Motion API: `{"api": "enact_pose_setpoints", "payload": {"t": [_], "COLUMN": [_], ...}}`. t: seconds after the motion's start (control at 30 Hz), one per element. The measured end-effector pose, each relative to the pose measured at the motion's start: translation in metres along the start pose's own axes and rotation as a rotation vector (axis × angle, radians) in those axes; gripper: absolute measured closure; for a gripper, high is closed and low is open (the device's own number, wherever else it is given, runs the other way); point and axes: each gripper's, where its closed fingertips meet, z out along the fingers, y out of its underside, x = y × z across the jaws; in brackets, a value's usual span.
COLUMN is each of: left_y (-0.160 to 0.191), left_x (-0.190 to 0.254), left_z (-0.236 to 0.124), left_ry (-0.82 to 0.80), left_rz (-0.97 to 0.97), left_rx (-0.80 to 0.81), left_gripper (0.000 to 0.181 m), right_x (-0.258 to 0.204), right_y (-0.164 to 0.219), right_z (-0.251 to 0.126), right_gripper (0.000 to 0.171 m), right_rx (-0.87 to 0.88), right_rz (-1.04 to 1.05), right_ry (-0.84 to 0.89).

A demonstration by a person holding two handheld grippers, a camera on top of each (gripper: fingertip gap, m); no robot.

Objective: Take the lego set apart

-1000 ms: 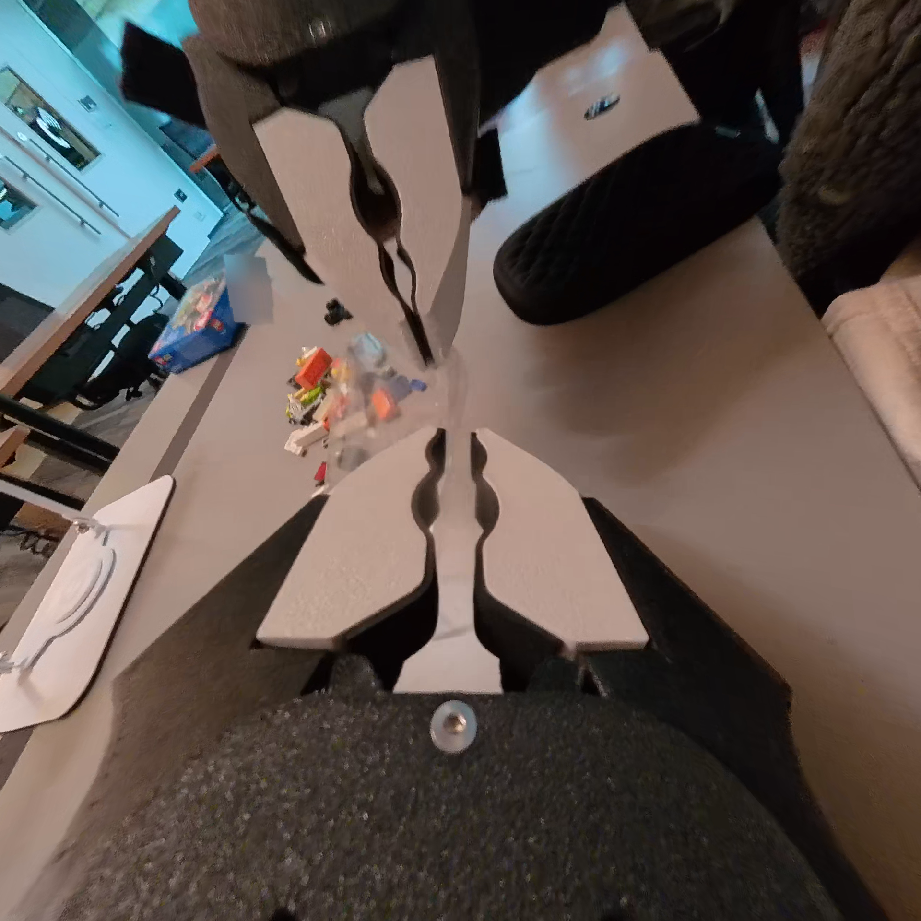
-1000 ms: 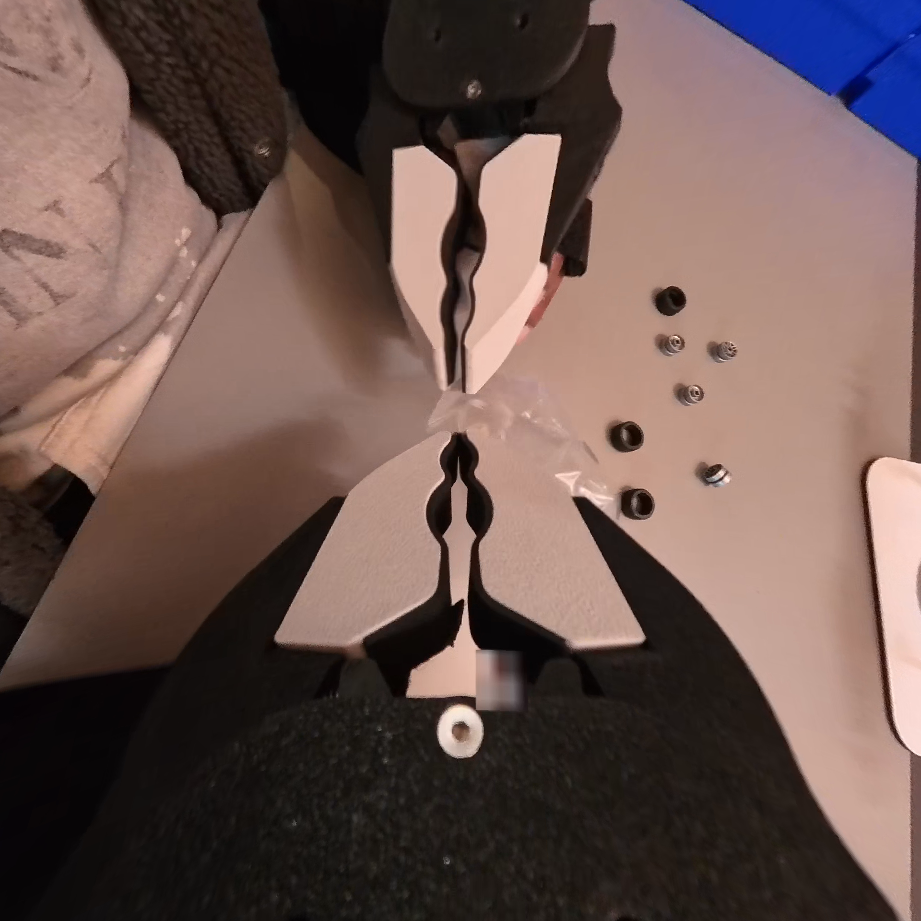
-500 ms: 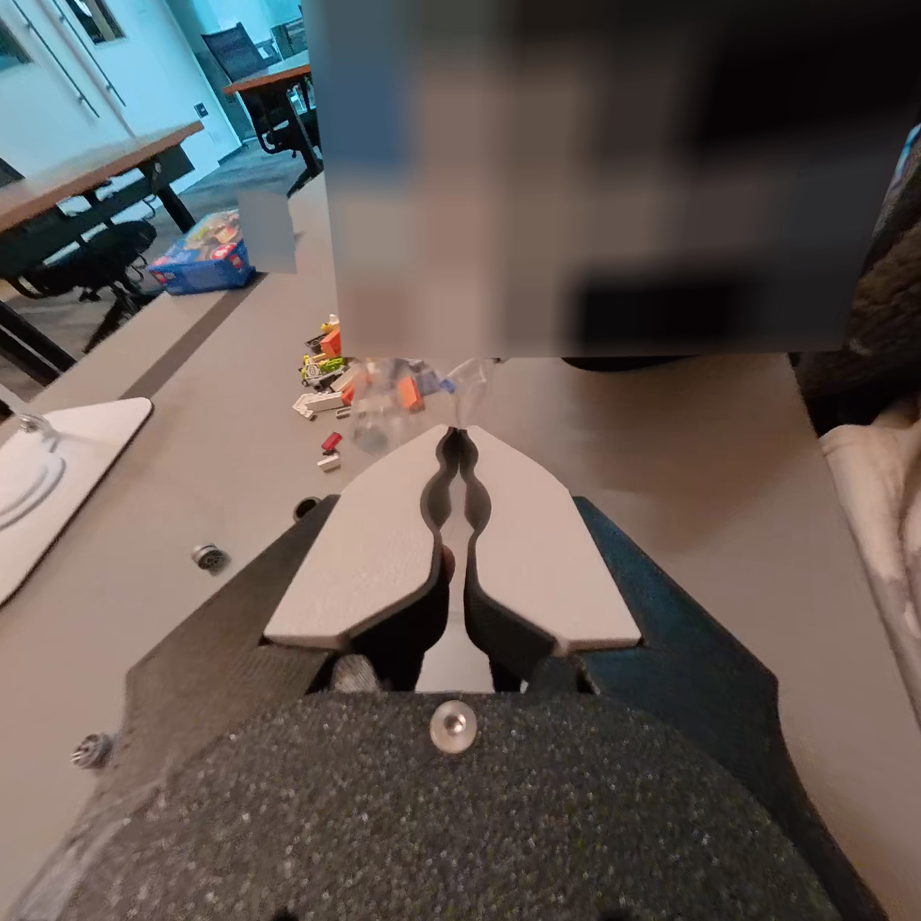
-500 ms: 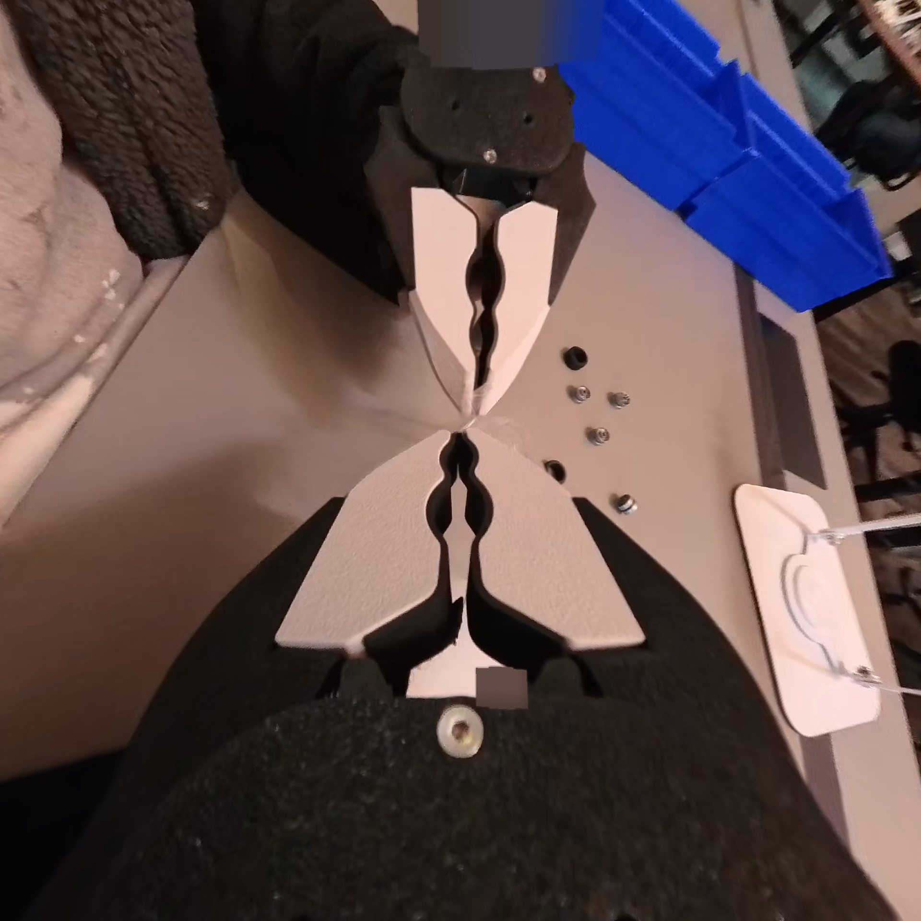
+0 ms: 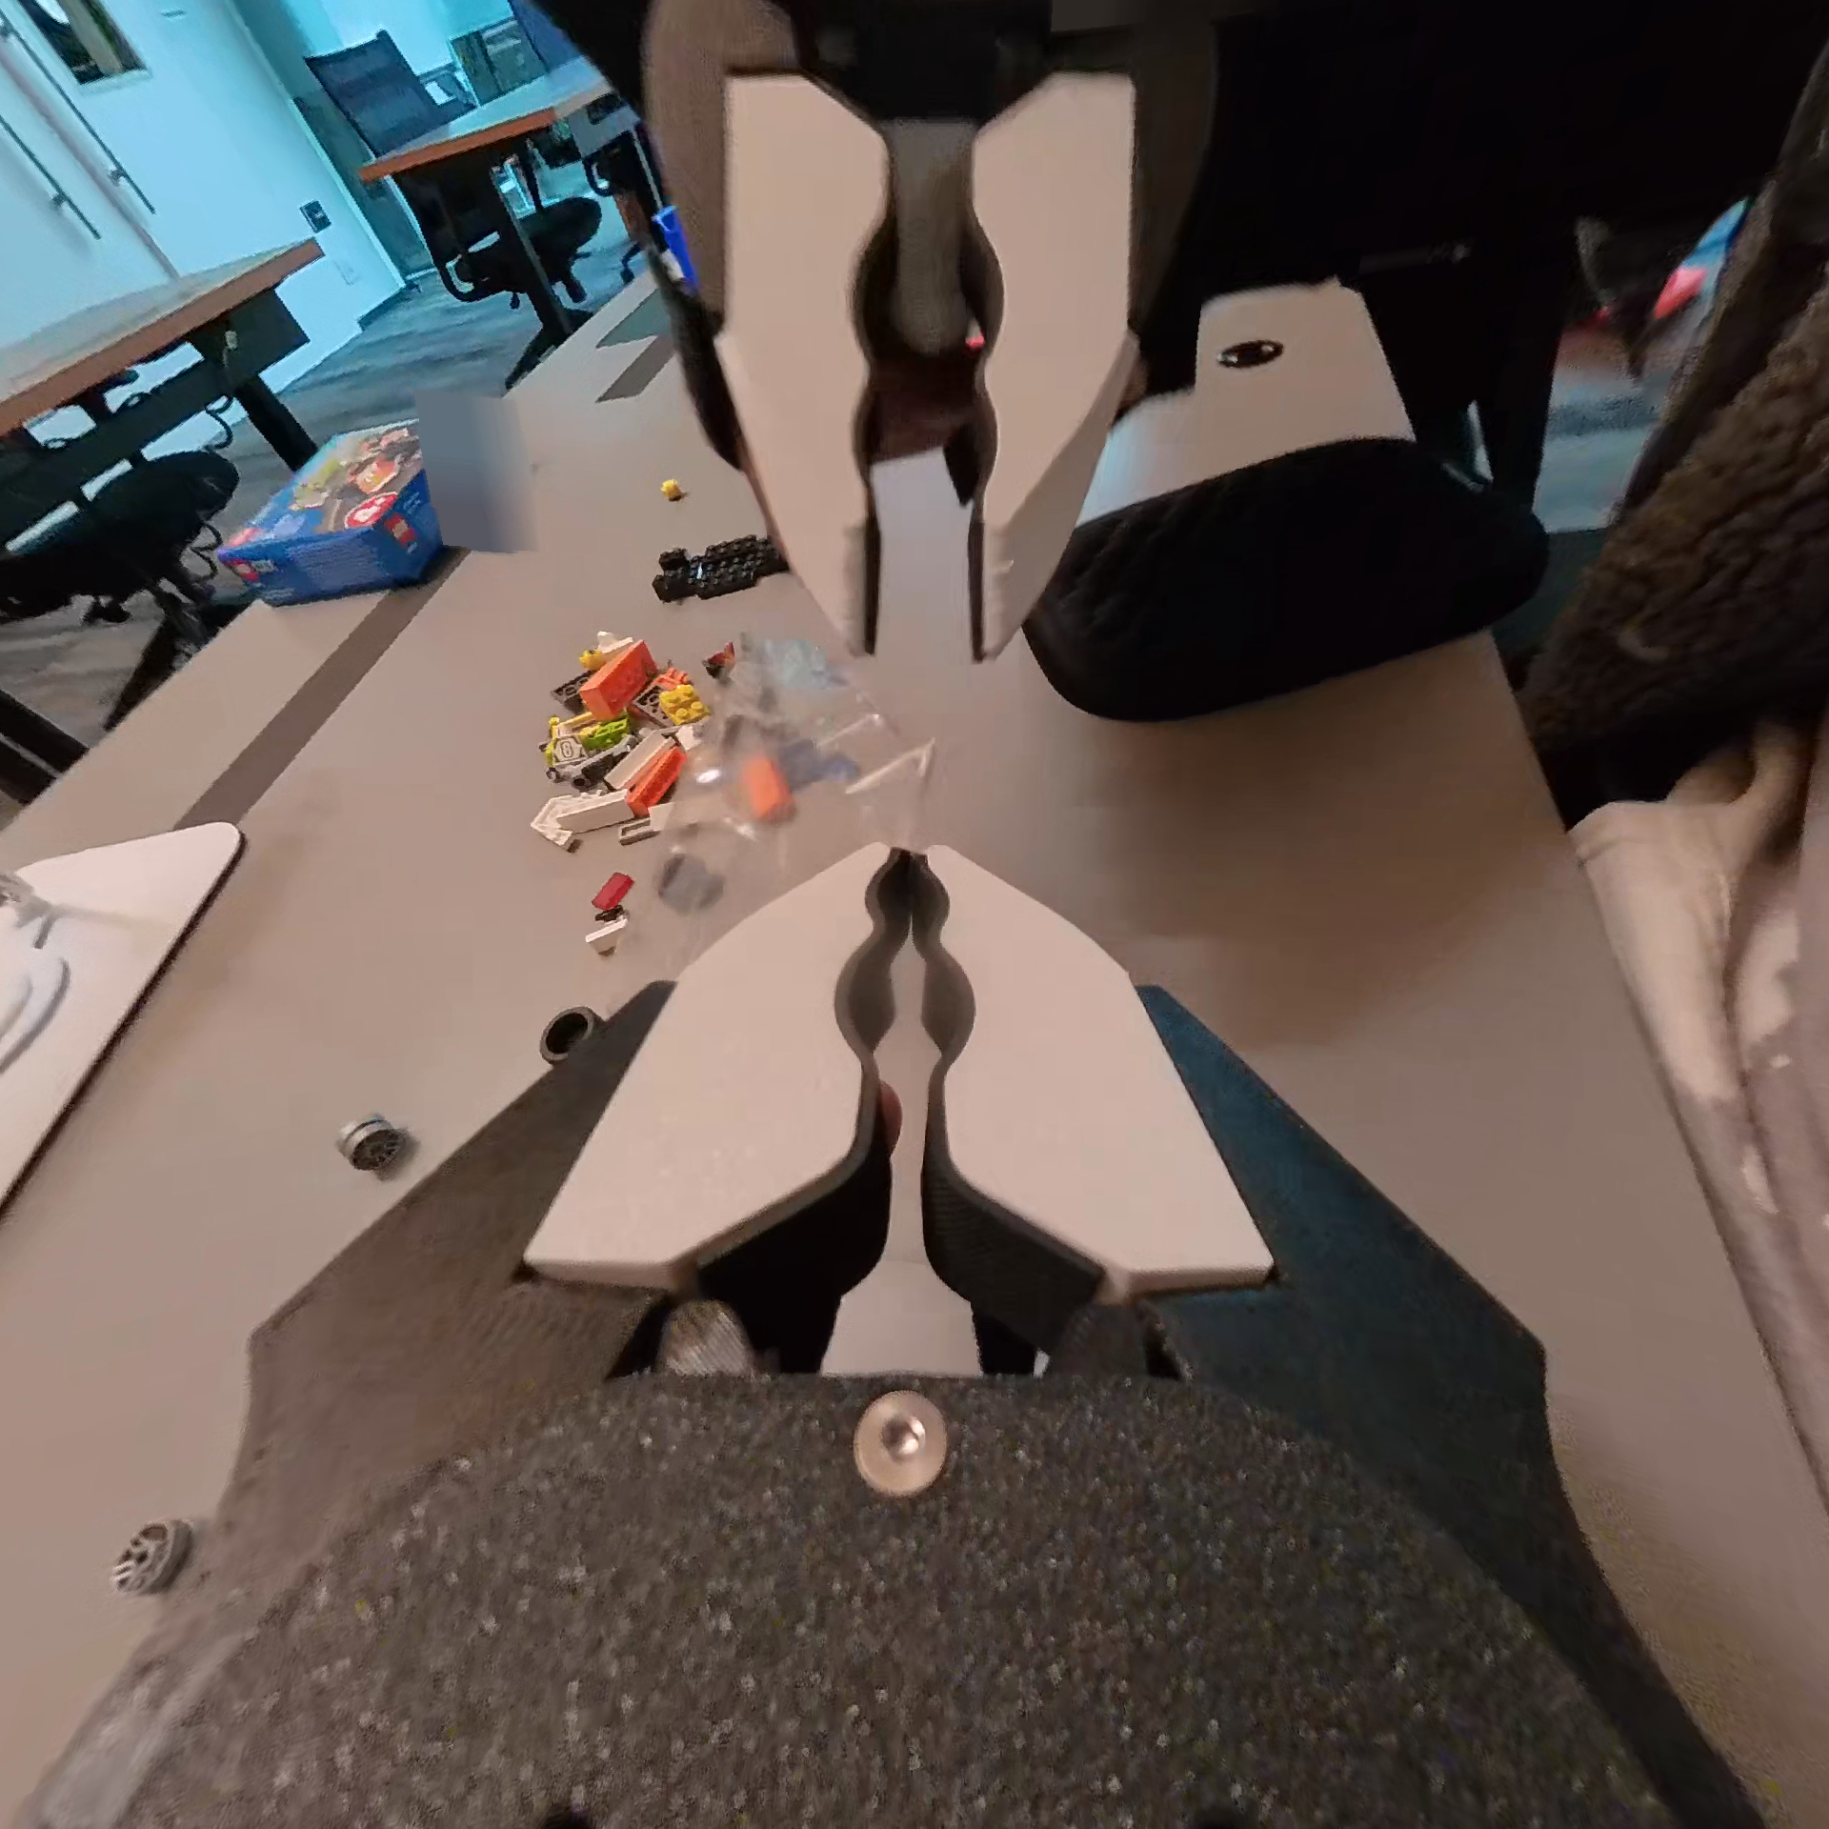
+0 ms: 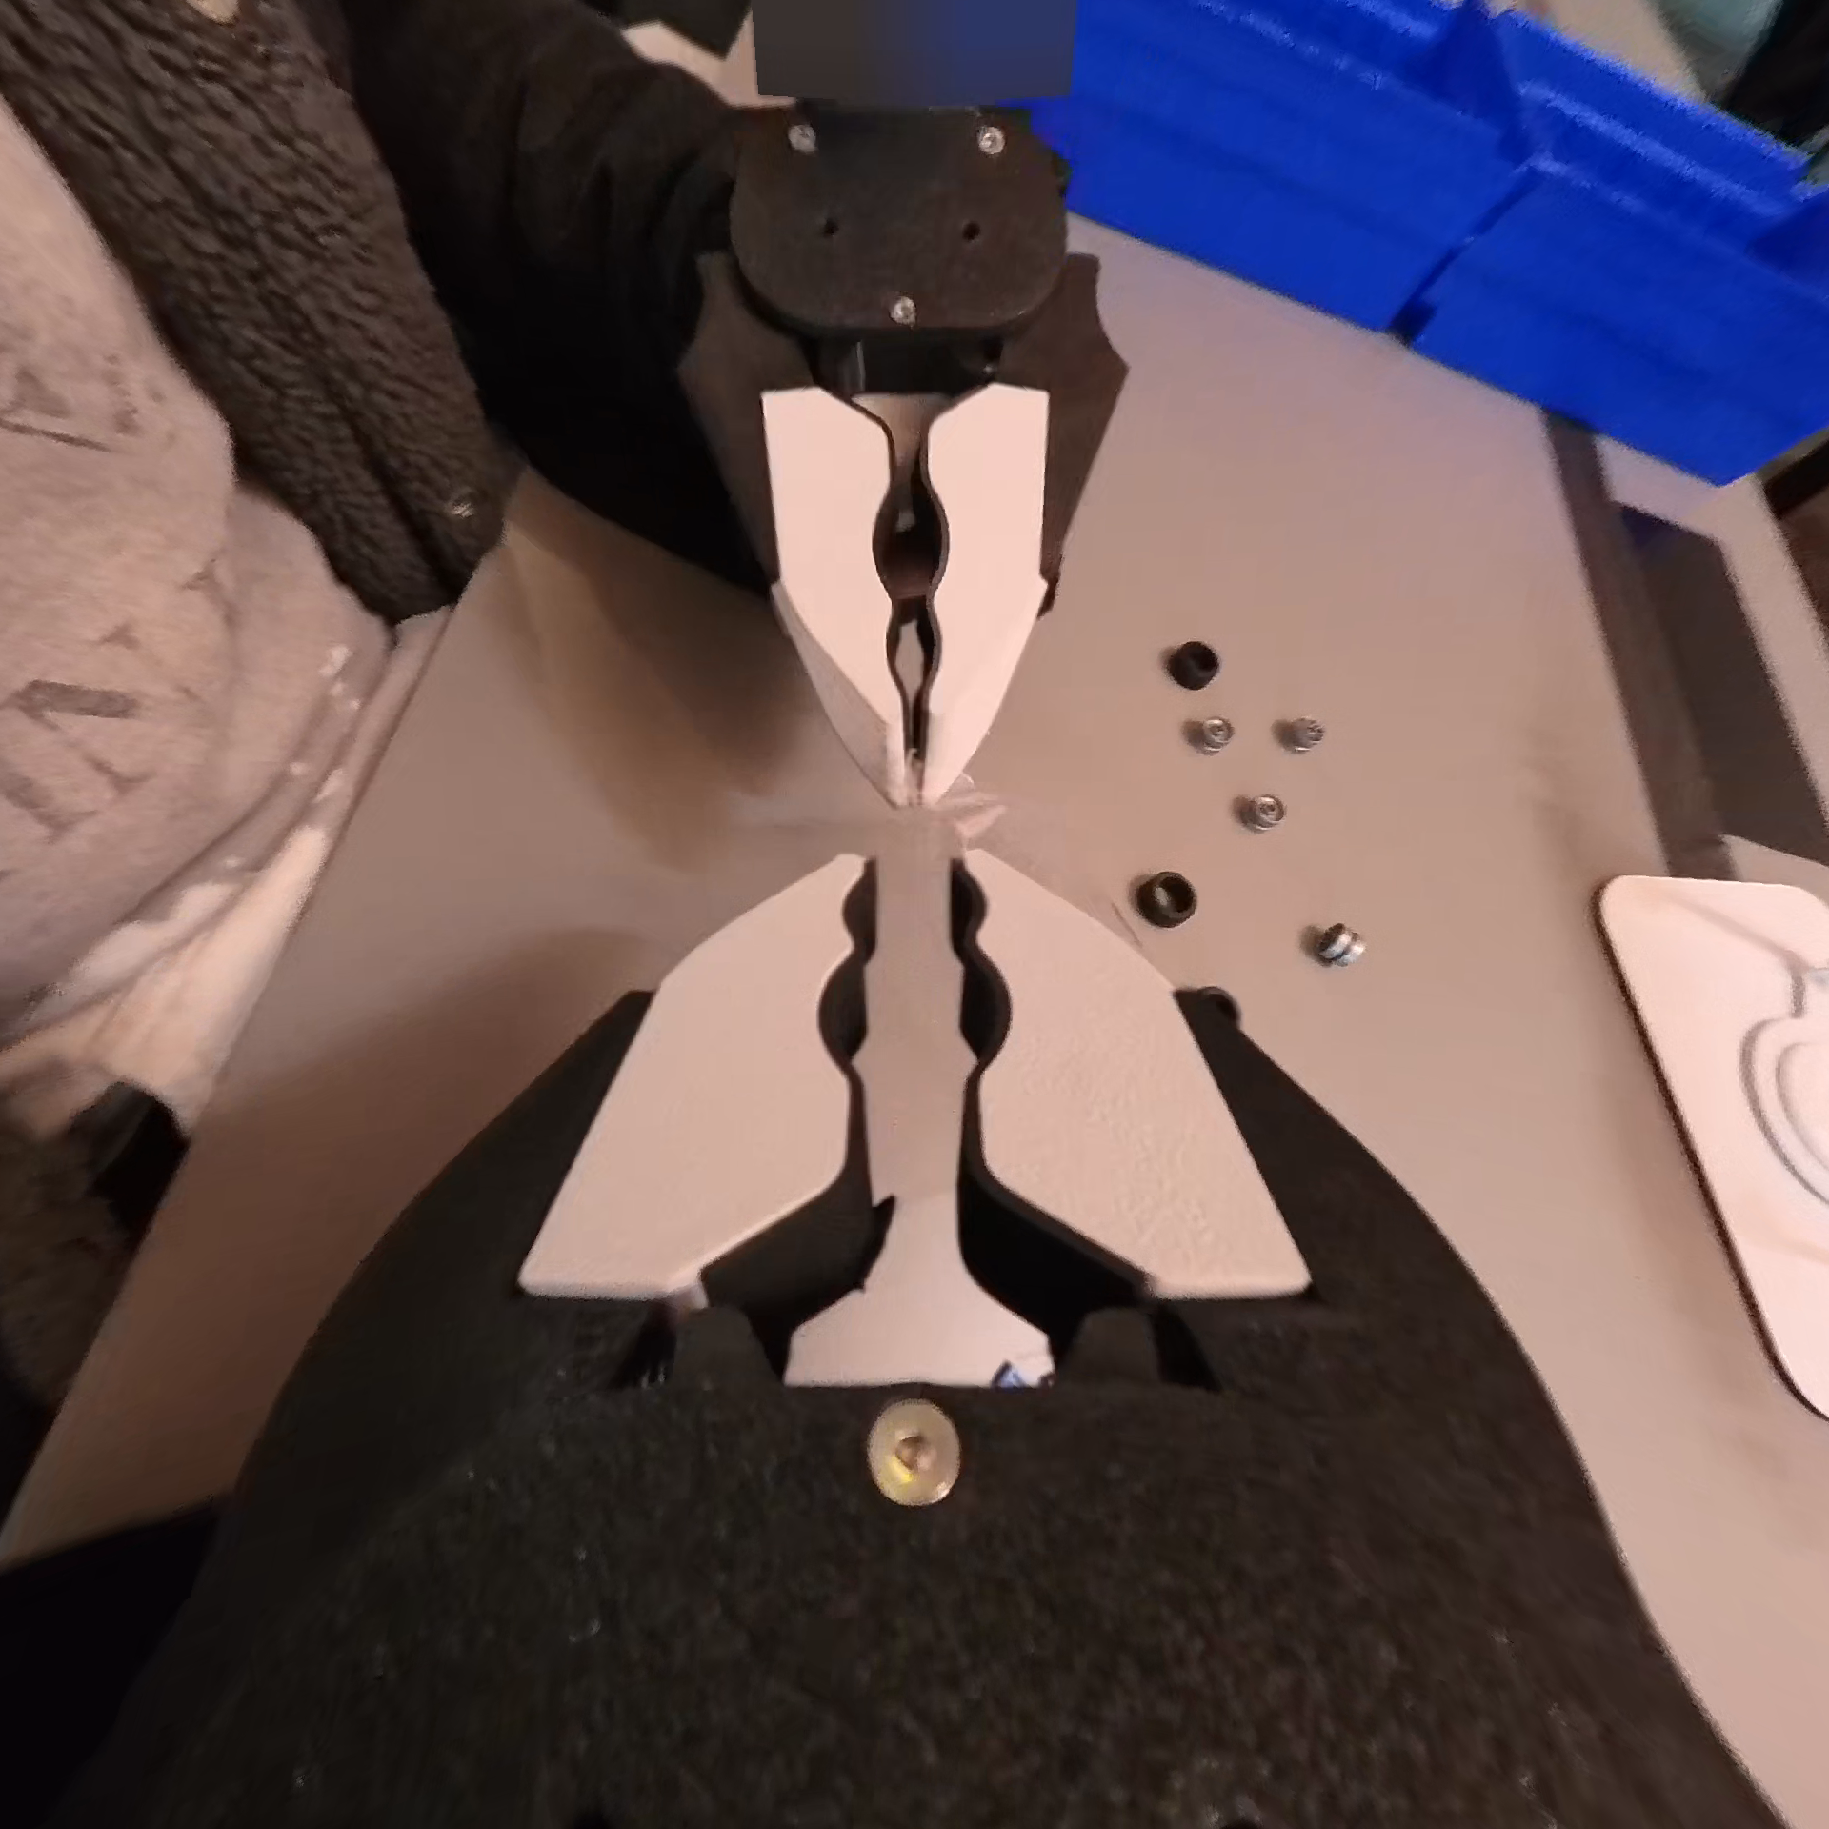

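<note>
My left gripper [image 5: 906,859] is shut on a corner of a clear plastic bag [image 5: 792,752] that holds a few small lego pieces. The bag hangs to the left of the tips, just above the grey table [image 5: 1237,841]. My right gripper [image 6: 913,866] is open and empty, tip to tip with the left gripper [image 6: 915,777]. A crumpled edge of the bag [image 6: 975,817] shows between them. In the left wrist view the right gripper [image 5: 925,643] hangs open above the bag. A pile of loose lego pieces [image 5: 624,732] lies behind the bag.
A black lego chassis [image 5: 713,569] and a blue lego box [image 5: 336,525] lie farther back. Small wheels and black tyres [image 6: 1259,812] are scattered right of the grippers. White boards [image 5: 99,940] [image 6: 1732,1089], blue bins [image 6: 1485,198], a black cushion [image 5: 1287,574] and a person's sleeve [image 6: 247,297] border the area. Only a small space, under 4 cm, lies between the two pairs of fingers.
My right gripper has opened and let go of the bag, which both grippers pinched before. The left gripper still holds it.
</note>
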Motion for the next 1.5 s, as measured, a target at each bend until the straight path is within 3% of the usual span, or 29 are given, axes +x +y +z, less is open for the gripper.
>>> {"api": "enact_pose_setpoints", "payload": {"t": [0.1, 0.3, 0.47, 0.57, 0.73, 1.07, 1.5], "left_y": [0.002, 0.007, 0.010, 0.017, 0.020, -0.013, -0.030], "left_x": [0.006, 0.023, 0.025, 0.026, 0.022, -0.004, -0.009], "left_z": [0.002, 0.008, 0.007, 0.007, 0.005, -0.019, -0.029], "left_ry": [0.012, 0.054, 0.044, 0.051, 0.063, 0.156, 0.188], "left_rz": [0.051, 0.198, 0.267, 0.277, 0.189, -0.301, -0.395], "left_rx": [-0.012, -0.048, -0.064, -0.100, -0.107, 0.160, 0.274], "left_gripper": [0.181, 0.181, 0.181, 0.181, 0.181, 0.180, 0.181], "right_x": [-0.005, -0.013, -0.033, -0.035, -0.029, 0.017, 0.024], "right_y": [-0.003, 0.000, 0.019, 0.015, 0.007, -0.025, -0.039], "right_z": [-0.004, 0.009, 0.023, 0.025, 0.026, 0.011, -0.003], "right_gripper": [0.144, 0.135, 0.139, 0.158, 0.171, 0.171, 0.171], "right_rx": [-0.079, -0.281, -0.440, -0.413, -0.325, 0.023, 0.174], "right_rz": [-0.009, -0.048, 0.013, 0.034, -0.029, -0.066, 0.055], "right_ry": [-0.121, -0.397, -0.662, -0.722, -0.643, -0.138, -0.115]}}
